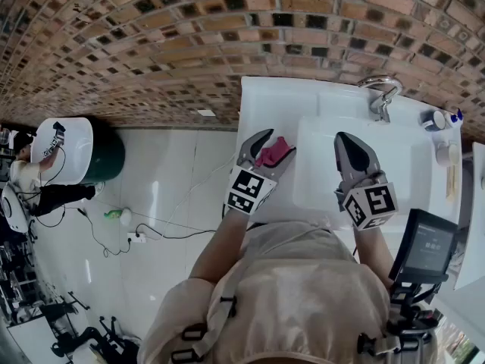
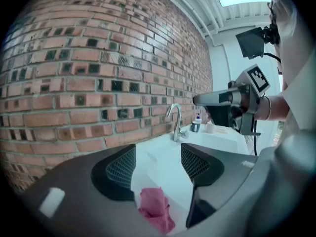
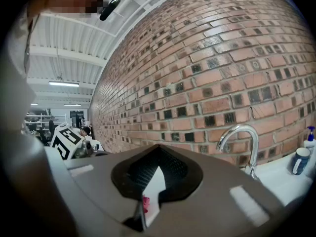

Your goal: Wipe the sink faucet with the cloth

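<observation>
Closest to me in the head view, both grippers reach over the near edge of the white sink point(image 1: 303, 101), left of centre and right of centre. The left gripper point(image 1: 273, 143) has its jaws standing well apart, and its own view shows the pink cloth point(image 2: 155, 209) lying low between them with neither pad pressing on it. From above, the cloth sits on the sink's flat rim just beside the left edge of the bowl. The right gripper point(image 1: 346, 138) hovers over the bowl with its jaws brought together at the tips and nothing between them. Farther back, toward the upper right of the head view, the curved metal faucet point(image 1: 381, 95) stands at the rear of the sink, well apart from the cloth, with a cup point(image 1: 434, 120) and a small bottle point(image 1: 455, 117) beside it against the brick wall point(image 1: 151, 44). I judge we are at the pickup step, with no wiping begun. Next I would close the left jaws squarely on the cloth, catching enough of the bunch that it does not slip, then lift it and carry it across the bowl to the faucet.
</observation>
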Demonstrator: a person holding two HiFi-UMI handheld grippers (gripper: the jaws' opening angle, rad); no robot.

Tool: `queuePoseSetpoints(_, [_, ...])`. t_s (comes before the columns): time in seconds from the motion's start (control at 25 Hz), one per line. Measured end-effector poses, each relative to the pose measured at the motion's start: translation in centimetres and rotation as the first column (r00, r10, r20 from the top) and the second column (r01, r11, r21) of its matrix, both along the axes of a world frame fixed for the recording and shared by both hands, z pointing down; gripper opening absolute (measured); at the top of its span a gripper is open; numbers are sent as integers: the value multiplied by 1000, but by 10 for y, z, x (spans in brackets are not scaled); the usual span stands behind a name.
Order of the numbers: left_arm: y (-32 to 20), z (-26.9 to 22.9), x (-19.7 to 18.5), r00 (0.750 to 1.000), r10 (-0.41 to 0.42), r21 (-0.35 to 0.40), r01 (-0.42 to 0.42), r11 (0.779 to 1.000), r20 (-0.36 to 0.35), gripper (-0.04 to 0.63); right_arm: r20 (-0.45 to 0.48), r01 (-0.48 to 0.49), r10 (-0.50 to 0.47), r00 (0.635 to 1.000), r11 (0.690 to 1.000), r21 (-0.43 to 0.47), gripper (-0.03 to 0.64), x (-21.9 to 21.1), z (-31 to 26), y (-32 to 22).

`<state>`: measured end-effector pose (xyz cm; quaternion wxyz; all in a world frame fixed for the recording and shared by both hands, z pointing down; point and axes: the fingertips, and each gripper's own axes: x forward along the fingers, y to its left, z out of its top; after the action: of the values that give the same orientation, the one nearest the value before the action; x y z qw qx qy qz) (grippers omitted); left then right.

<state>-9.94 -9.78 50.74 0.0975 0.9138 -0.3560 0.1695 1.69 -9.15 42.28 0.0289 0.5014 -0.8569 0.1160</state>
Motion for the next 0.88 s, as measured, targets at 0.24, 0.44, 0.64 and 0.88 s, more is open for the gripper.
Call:
queuePoseSetpoints(0.24, [9,72,5,989,82,-157,-62,986,122,330,3,-24,24,1000,999,-47,-10,17,24,-8])
queuePoseSetpoints(0.44, [14,124,-3,968,121,-238,-66,969,222,342,-6,-31,31,1000,995,-94,-9,22,43,-11])
queuePoseSetpoints(0.64, [13,168,-13,953,114,-321,-19,947,280,342,-14,-24,22,1000,990,-138,-9,24,59,-8])
queuePoseSetpoints(0.88, [7,206,-23,906,143,-398,30,917,397,330,-8,-7,6,1000,983,-182,-9,23,78,-12])
